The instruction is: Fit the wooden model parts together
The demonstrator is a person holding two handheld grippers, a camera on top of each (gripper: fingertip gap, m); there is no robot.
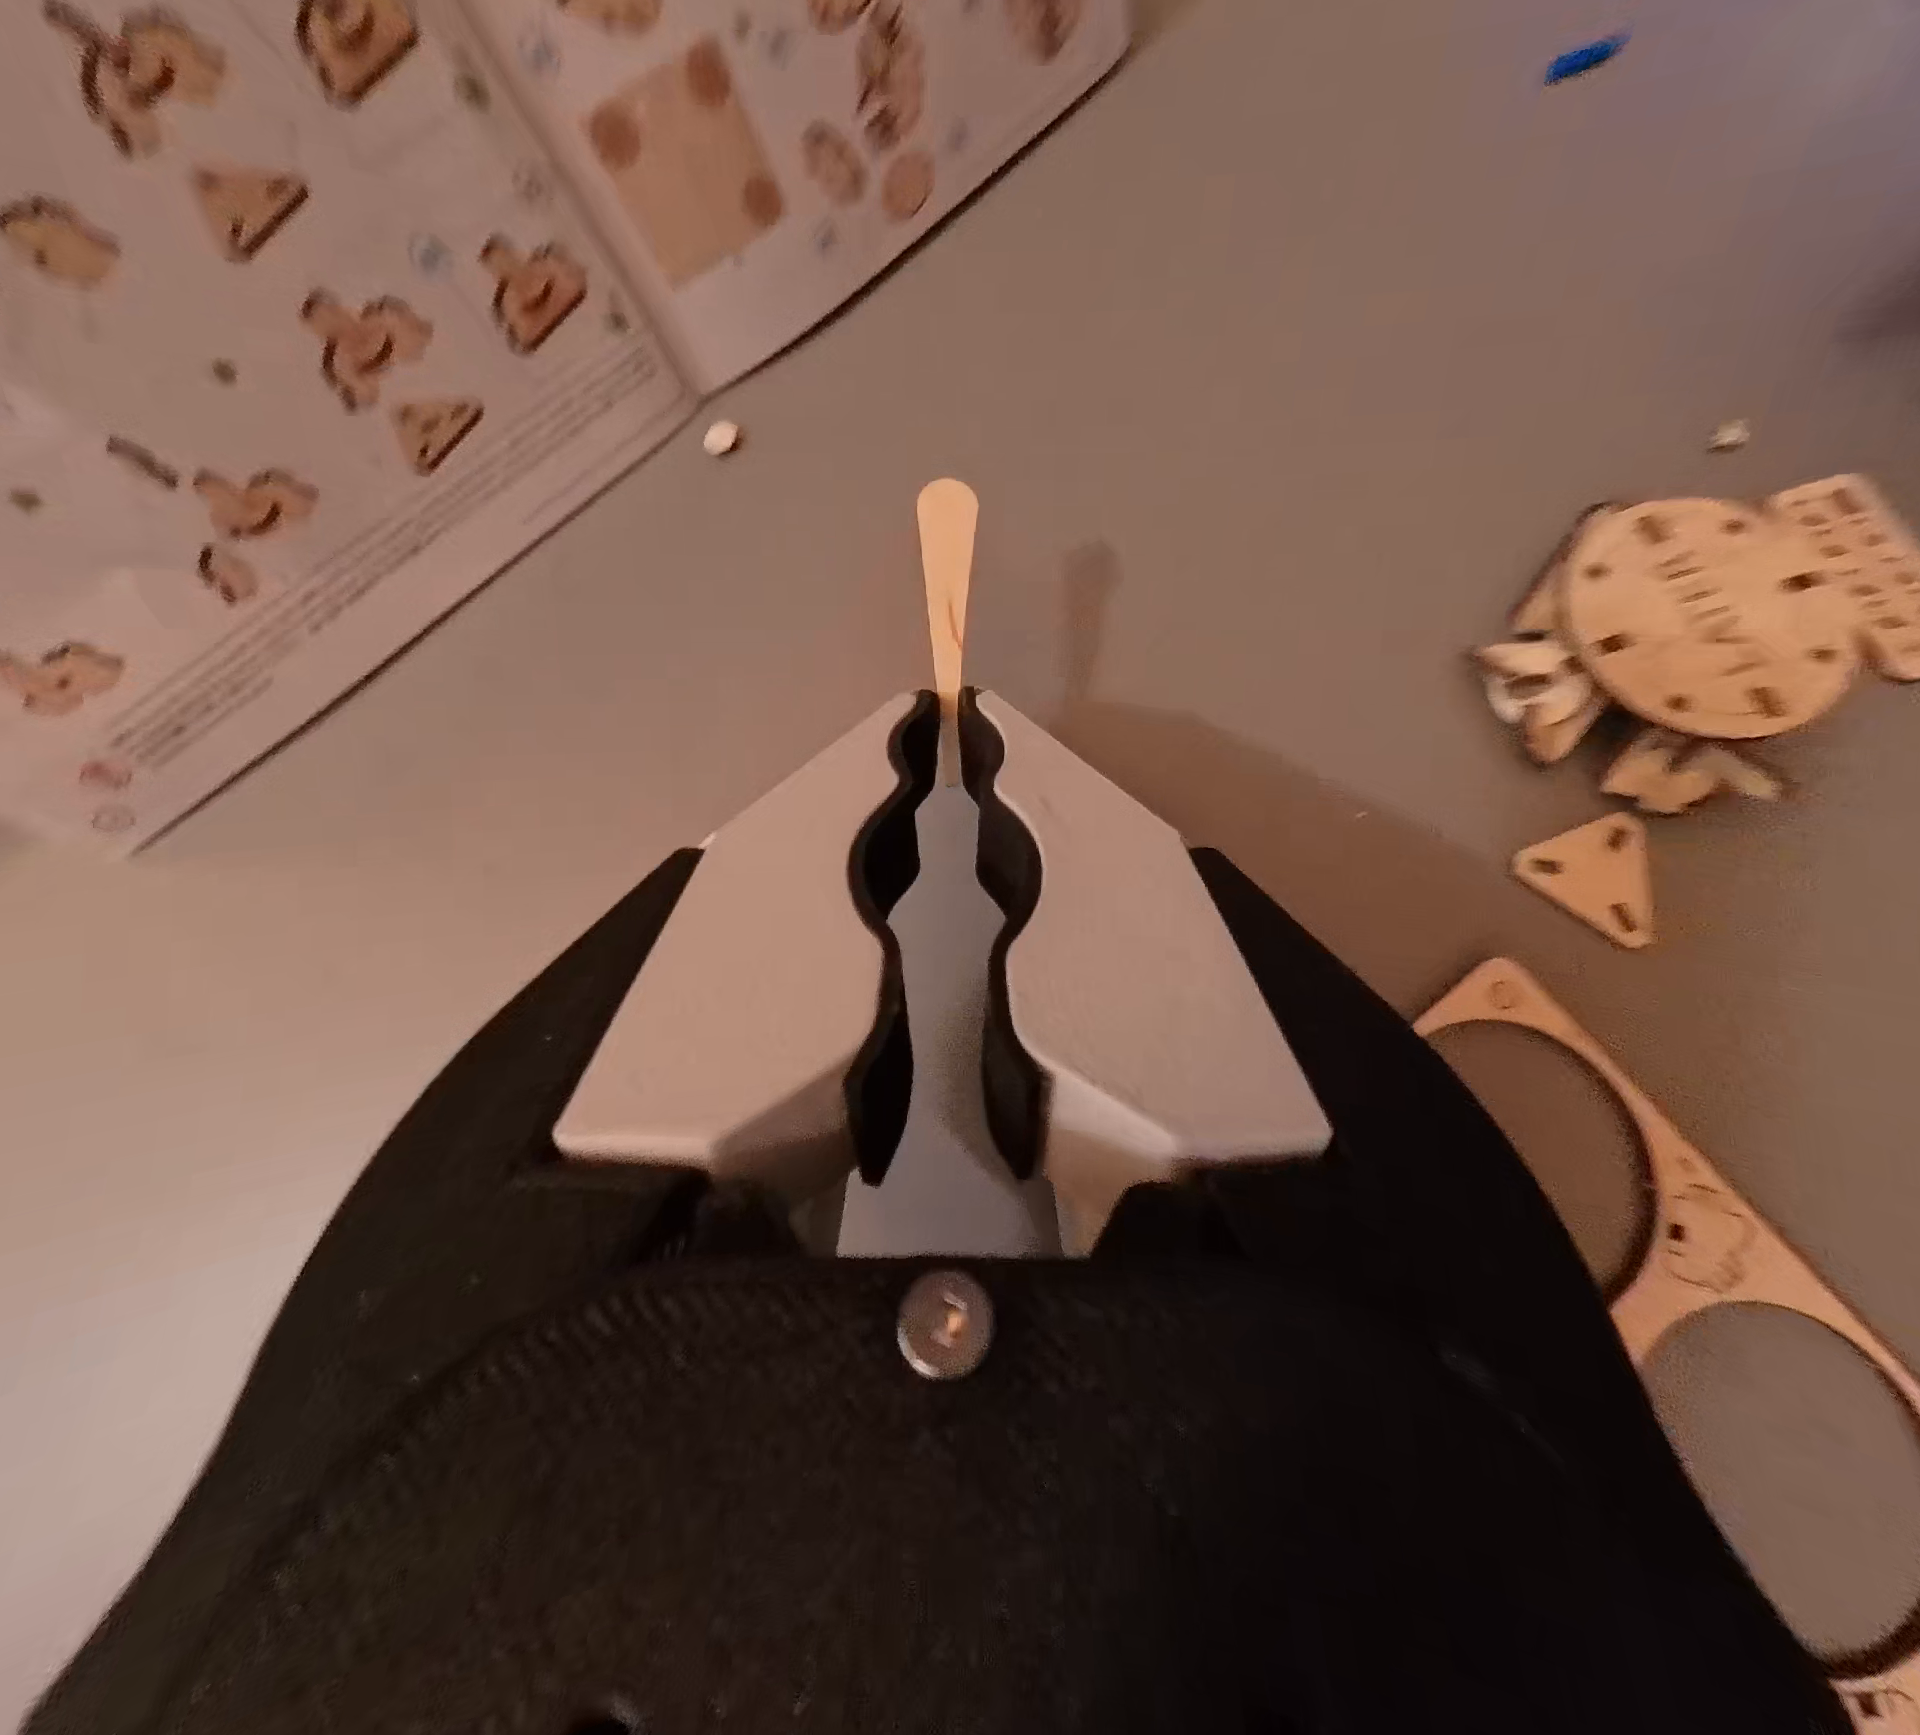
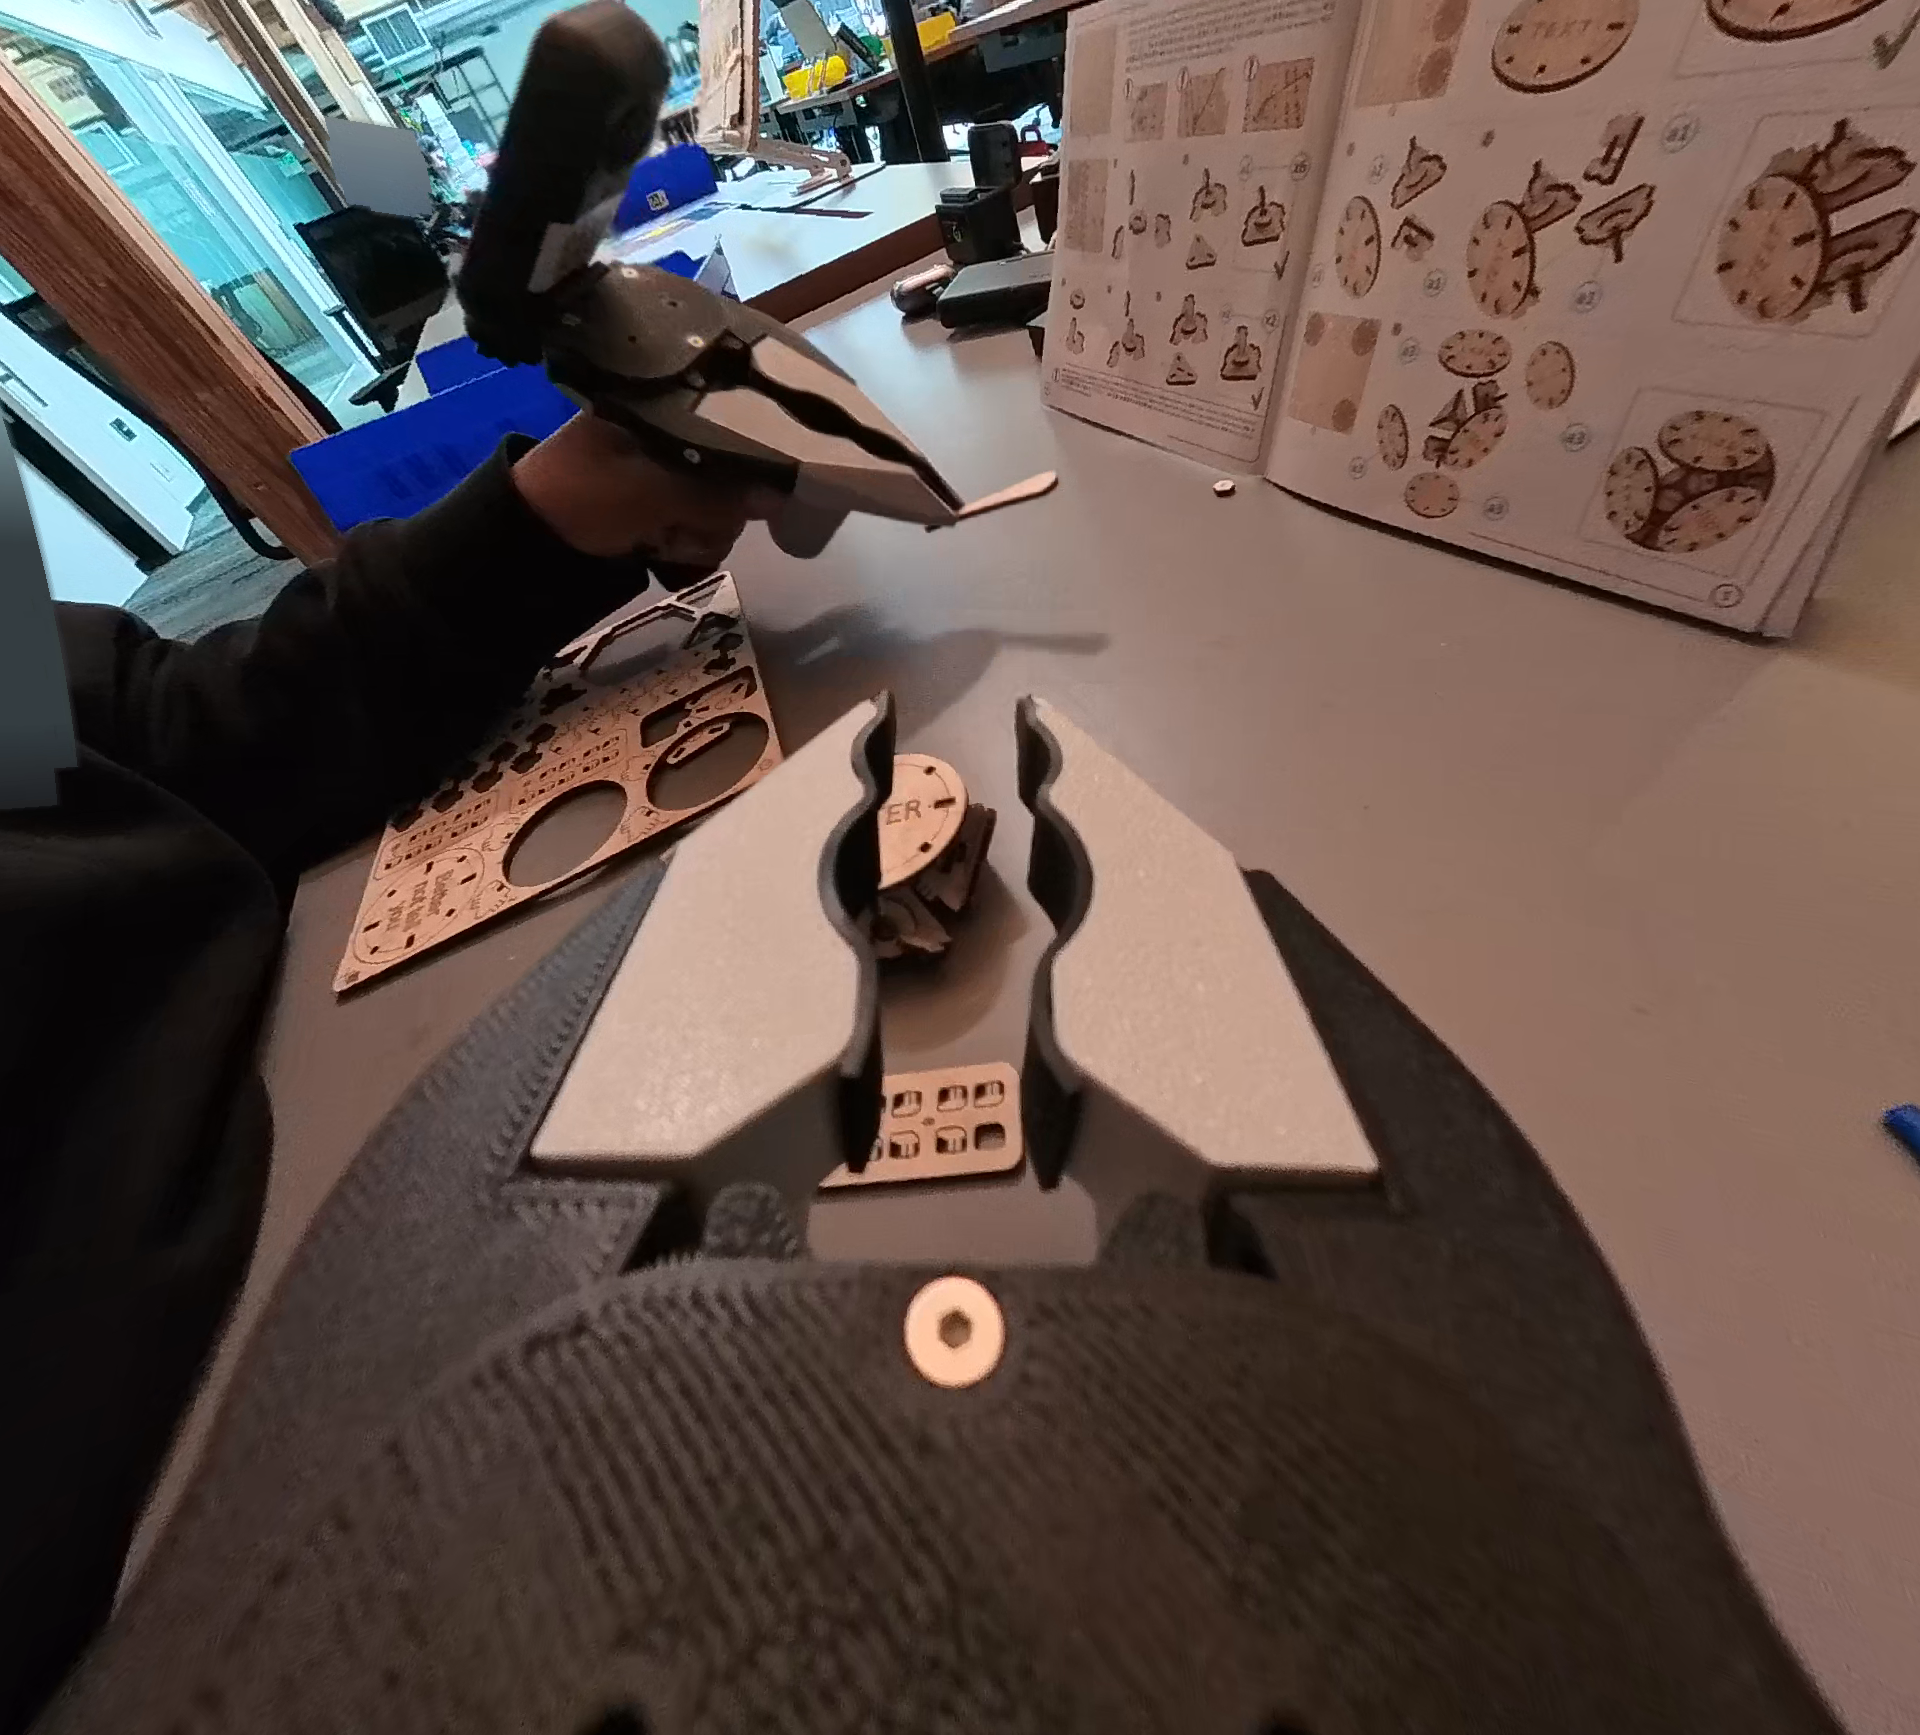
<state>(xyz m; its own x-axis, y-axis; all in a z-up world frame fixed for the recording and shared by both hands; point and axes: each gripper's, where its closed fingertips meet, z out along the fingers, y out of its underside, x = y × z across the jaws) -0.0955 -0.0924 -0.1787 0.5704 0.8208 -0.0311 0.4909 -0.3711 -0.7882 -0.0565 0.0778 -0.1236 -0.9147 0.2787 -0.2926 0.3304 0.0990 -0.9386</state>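
Wood everywhere on this grey tabletop (image 2: 1351,802)! Left claw (image 1: 943,696) is clenched on a thin pale wooden stick (image 1: 948,573), both dark pads pressed to its narrow end, the rounded wide end poking straight out ahead of the tips, clear of the table. Ahead and to the left of that claw lies the open instruction booklet (image 1: 416,231), with a tiny pale wooden chip (image 1: 720,437) just off its corner. Off to its right sits the part-built wooden model (image 1: 1704,636) with a slotted round disc on top, and a small triangular wooden piece (image 1: 1590,875) nearer. Right claw (image 2: 954,729) is released, fingers (image 2: 1132,937) standing apart, and that same model (image 2: 925,844) sits on the table between and beyond them; whether either pad touches it I cannot tell. Just under that claw's base lies a small slotted wooden plate (image 2: 940,1129). Left of the right claw lies the punched-out plywood sheet (image 2: 582,812), with a dark sleeve (image 2: 260,698) across its far edge
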